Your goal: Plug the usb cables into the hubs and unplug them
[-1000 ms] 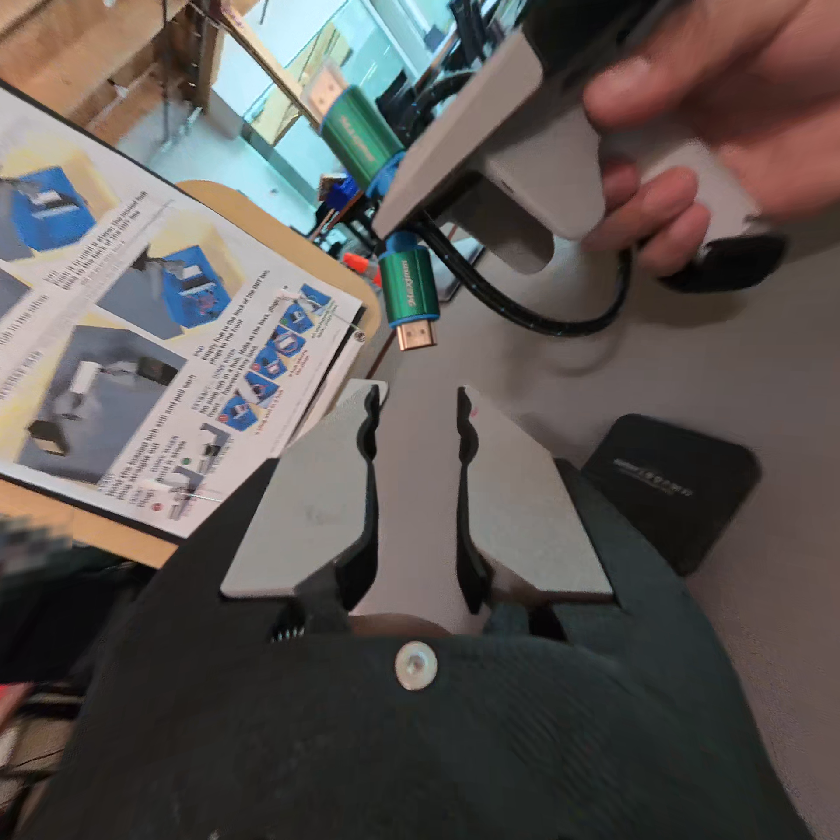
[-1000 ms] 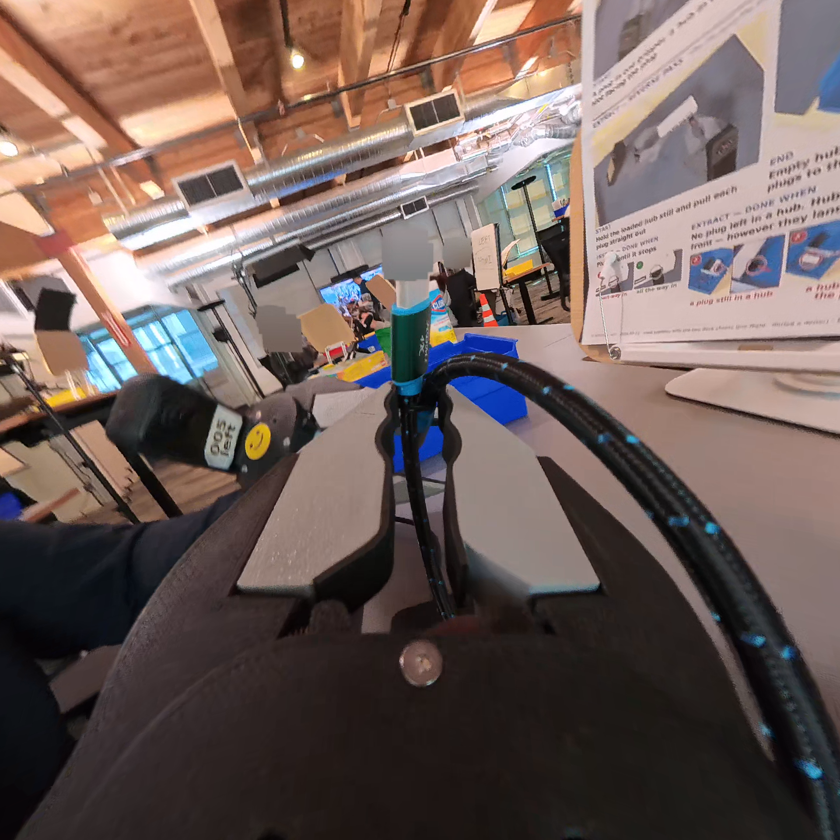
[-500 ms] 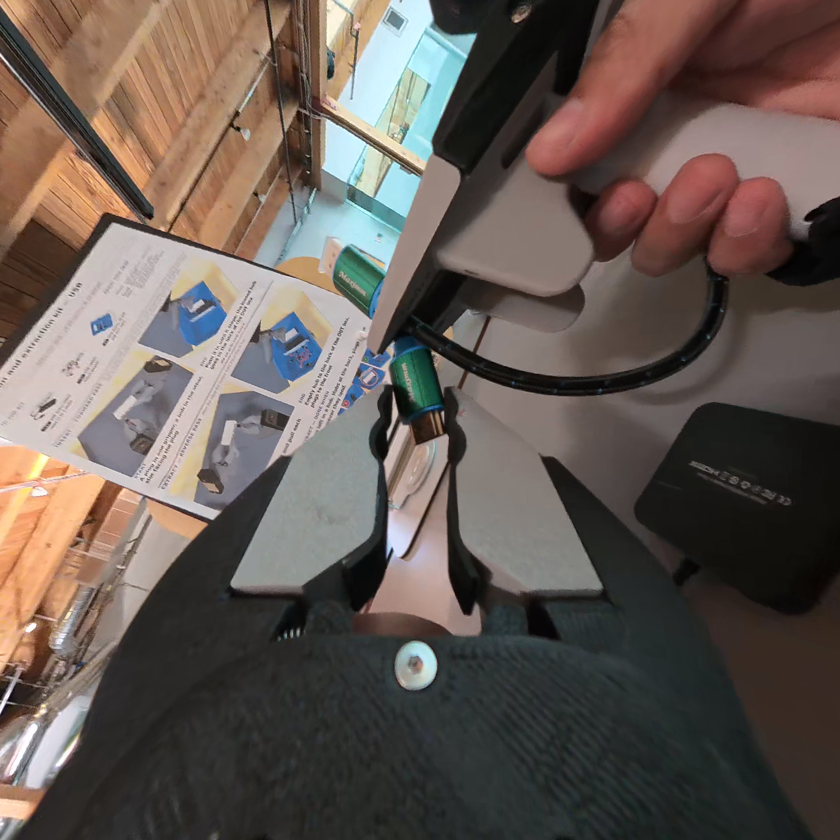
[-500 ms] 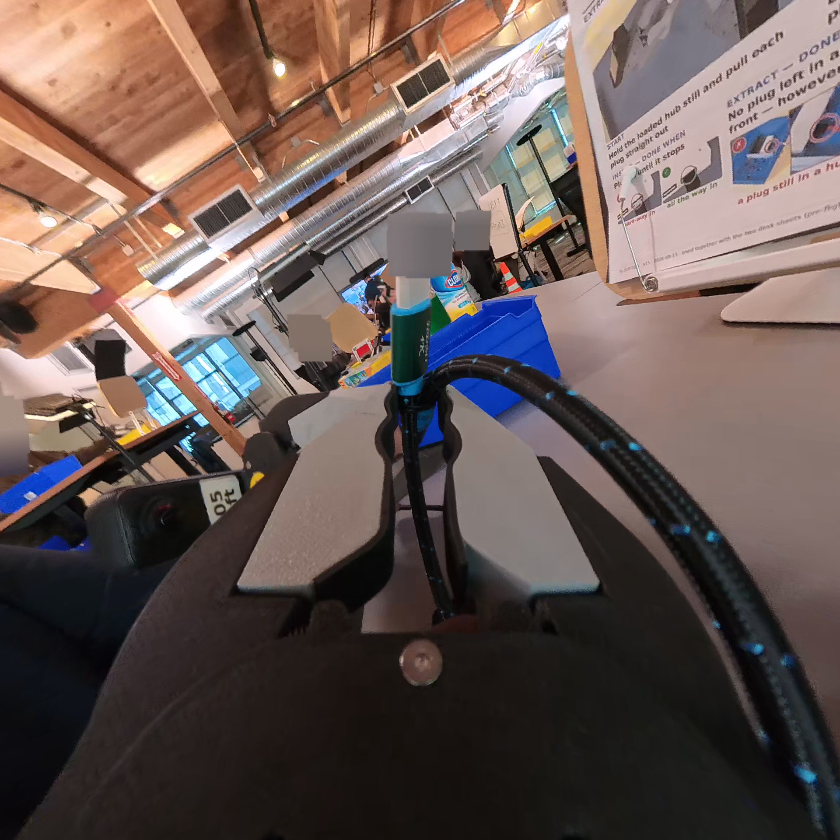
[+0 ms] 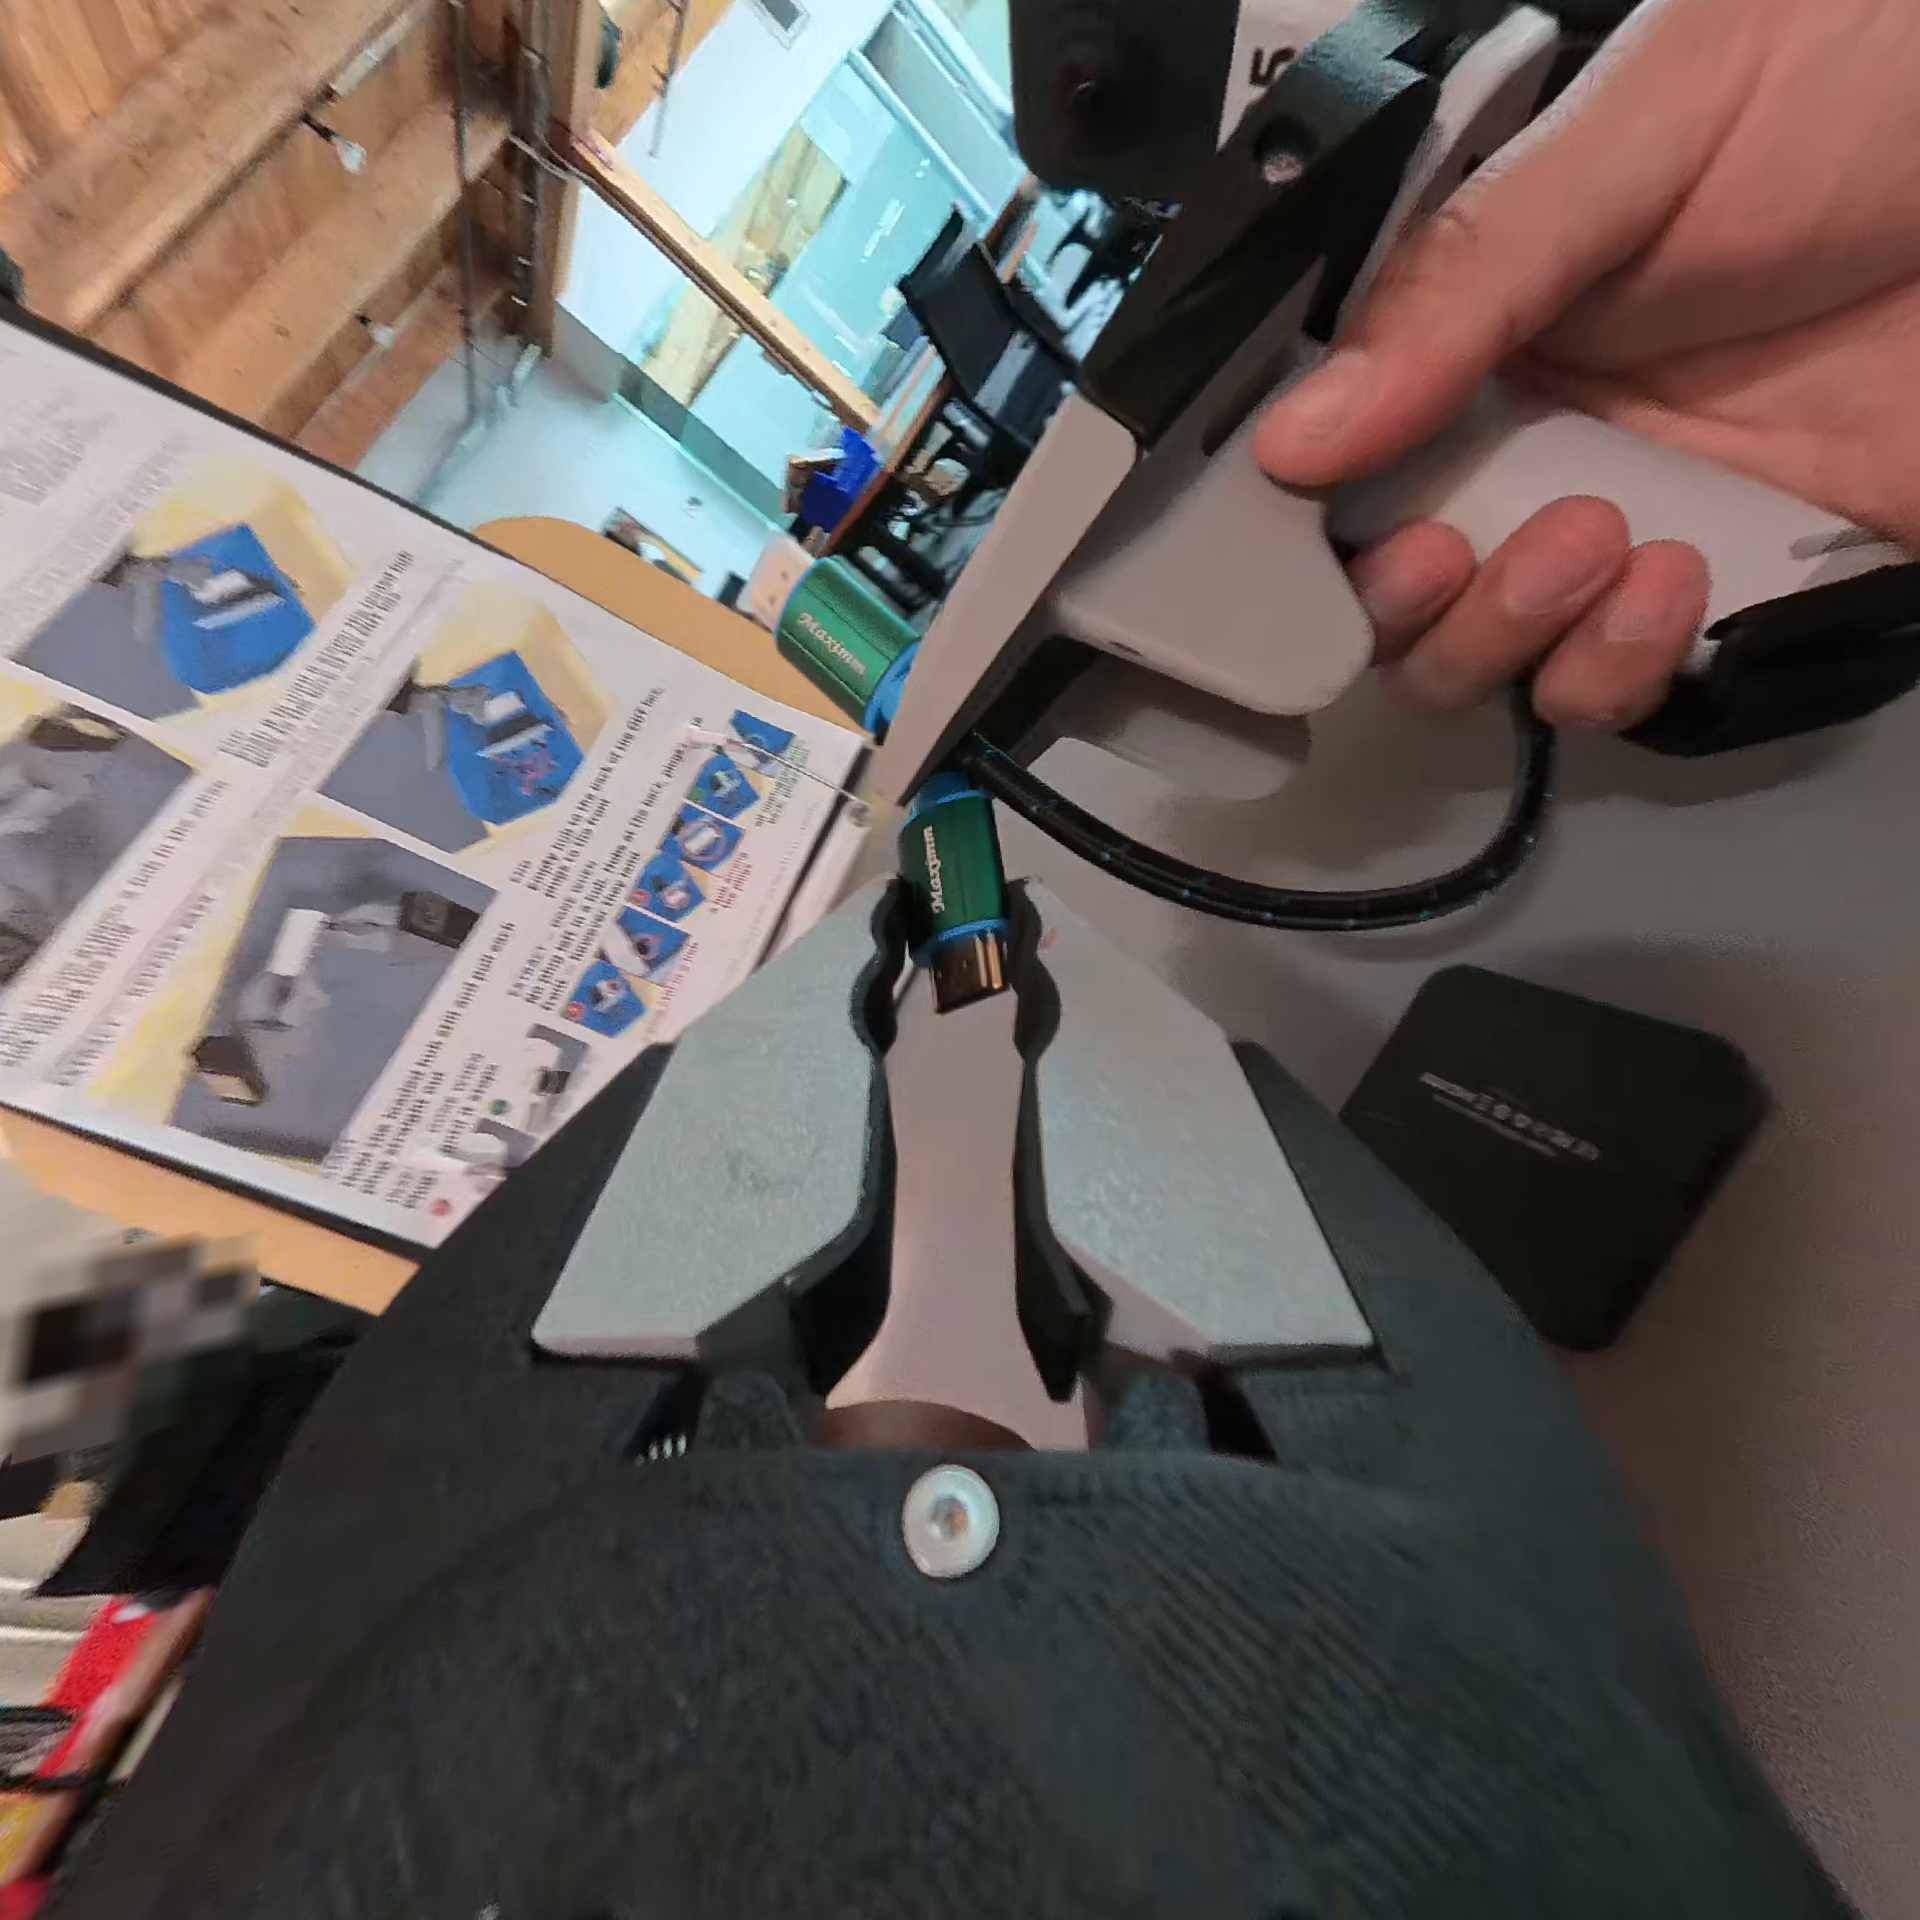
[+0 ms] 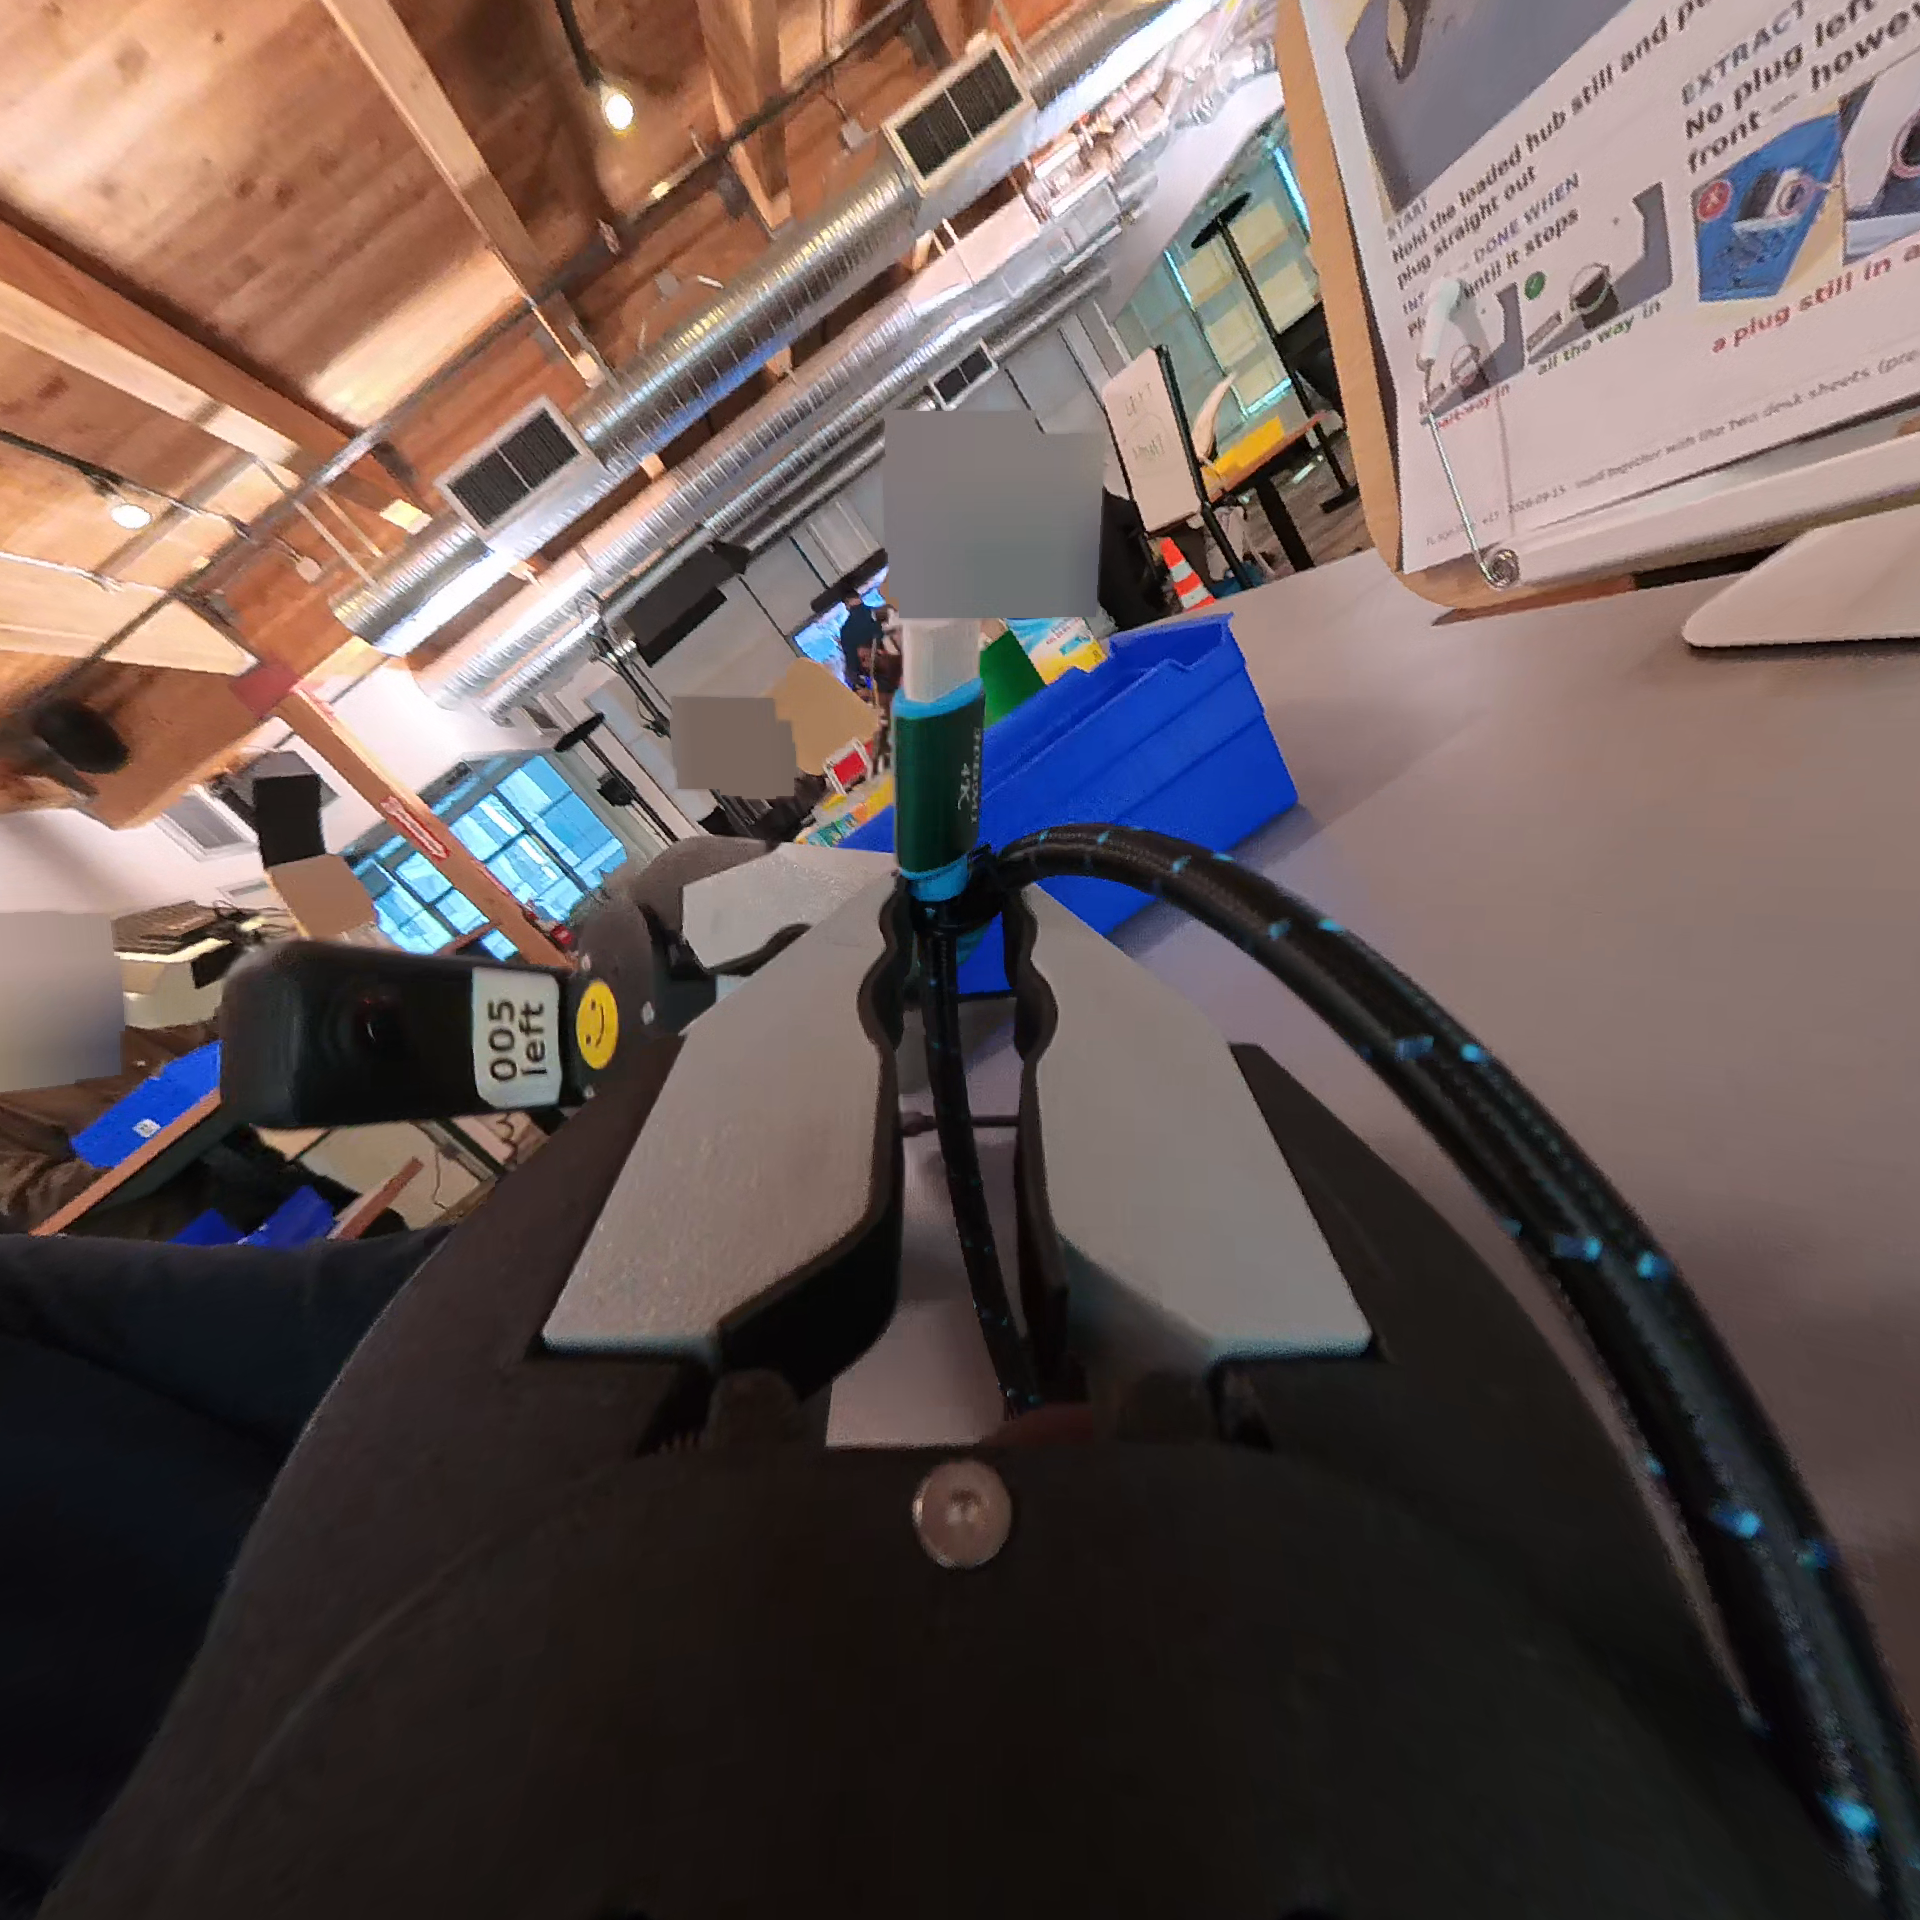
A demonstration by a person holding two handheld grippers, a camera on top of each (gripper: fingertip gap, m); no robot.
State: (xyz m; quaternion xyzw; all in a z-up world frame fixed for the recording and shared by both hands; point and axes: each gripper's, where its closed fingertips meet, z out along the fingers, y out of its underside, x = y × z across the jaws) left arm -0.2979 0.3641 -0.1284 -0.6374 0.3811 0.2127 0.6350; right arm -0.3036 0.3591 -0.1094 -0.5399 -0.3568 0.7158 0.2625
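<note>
A short black braided cable has a green plug at each end. My left gripper is closed around the lower green plug; its gold connector points down between the fingertips. My right gripper is shut on the cable just below the other green plug, which stands upright past its tips. The cable loops out to the right. In the left wrist view a hand holds the right gripper close above my left fingertips. A black hub lies on the table to the right.
A board with a printed instruction sheet stands at the left; it also shows in the right wrist view on a white foot. A blue bin sits at the far edge of the grey table. The left gripper's camera is close at the left. The tips of both grippers are at nearly the same place. The black hub sits 11 cm or so from the ends of my left fingers.
My left gripper rose to the hanging plug and narrowed its jaws around it. Over the last half second both grippers tilted together, with the plug staying between my left fingertips.
</note>
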